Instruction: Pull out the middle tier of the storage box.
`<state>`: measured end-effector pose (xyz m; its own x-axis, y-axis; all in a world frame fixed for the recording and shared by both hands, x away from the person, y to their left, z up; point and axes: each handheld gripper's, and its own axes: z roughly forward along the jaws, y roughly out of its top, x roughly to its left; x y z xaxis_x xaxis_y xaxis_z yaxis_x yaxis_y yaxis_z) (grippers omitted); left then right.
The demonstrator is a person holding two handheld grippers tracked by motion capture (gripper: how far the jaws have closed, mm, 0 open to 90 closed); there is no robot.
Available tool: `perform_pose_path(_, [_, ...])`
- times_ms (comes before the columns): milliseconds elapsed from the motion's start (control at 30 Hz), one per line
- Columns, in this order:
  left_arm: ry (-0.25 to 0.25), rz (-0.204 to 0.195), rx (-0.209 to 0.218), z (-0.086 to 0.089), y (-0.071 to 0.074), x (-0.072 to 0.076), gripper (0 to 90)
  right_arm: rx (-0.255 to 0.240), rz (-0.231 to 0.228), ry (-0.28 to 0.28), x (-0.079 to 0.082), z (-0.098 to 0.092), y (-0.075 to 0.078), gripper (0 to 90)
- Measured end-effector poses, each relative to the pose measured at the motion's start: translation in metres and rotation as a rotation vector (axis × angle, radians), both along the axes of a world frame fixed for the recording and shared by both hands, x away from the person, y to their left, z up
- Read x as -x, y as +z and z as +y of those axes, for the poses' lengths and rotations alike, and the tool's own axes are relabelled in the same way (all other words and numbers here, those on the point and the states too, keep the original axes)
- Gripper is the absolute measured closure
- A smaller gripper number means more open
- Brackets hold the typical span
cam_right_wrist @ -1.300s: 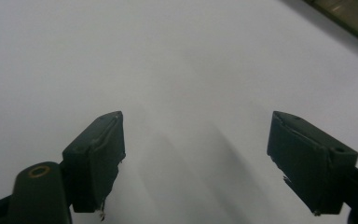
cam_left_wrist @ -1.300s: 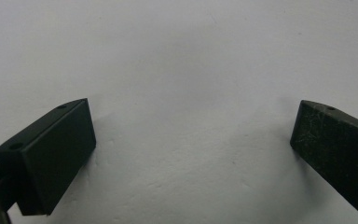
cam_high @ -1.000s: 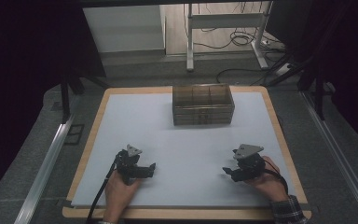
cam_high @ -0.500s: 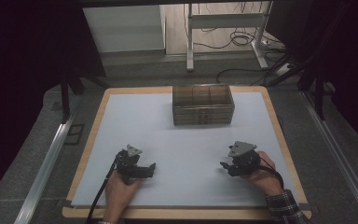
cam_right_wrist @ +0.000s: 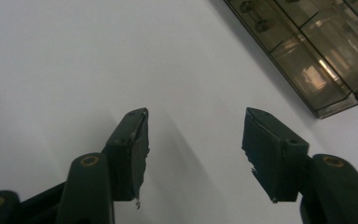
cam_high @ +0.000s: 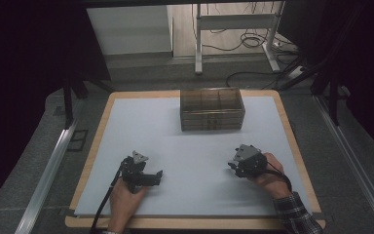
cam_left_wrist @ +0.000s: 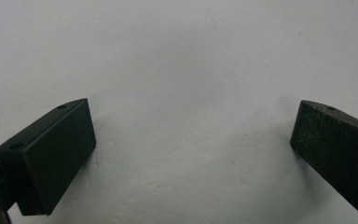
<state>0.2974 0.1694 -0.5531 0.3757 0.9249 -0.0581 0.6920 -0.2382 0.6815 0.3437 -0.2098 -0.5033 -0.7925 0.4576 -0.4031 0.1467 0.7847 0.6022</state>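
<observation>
High view: left gripper [cam_high: 158, 173] and right gripper [cam_high: 232, 165] sat low on the white mat [cam_high: 175, 141] – smoky box [cam_high: 212, 108] at the far edge, well apart.
Left gripper view: jaws spread wide over bare mat [cam_left_wrist: 186, 70], empty.
Right gripper view: jaws parted, empty – box [cam_right_wrist: 317, 51] upper right.

Table [cam_high: 292, 146] has a wooden rim with a white sheet [cam_high: 195, 151] covering it. A brown see-through drawer box [cam_high: 212, 108] sits at the far middle.
</observation>
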Motion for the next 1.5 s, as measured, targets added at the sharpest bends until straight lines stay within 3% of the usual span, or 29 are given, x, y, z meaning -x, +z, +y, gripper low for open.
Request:
perform_pose_path(800, [0.000,0.000,0.000,0.000,0.000,0.000,0.0,0.142,-0.150,0.039,-0.012,0.029,-0.006,43.1])
perform_pose_path(1500, [0.001,0.000,0.001,0.000,0.000,0.000,0.0,0.273,-0.300,0.028,-0.026,0.052,-0.012,45.3])
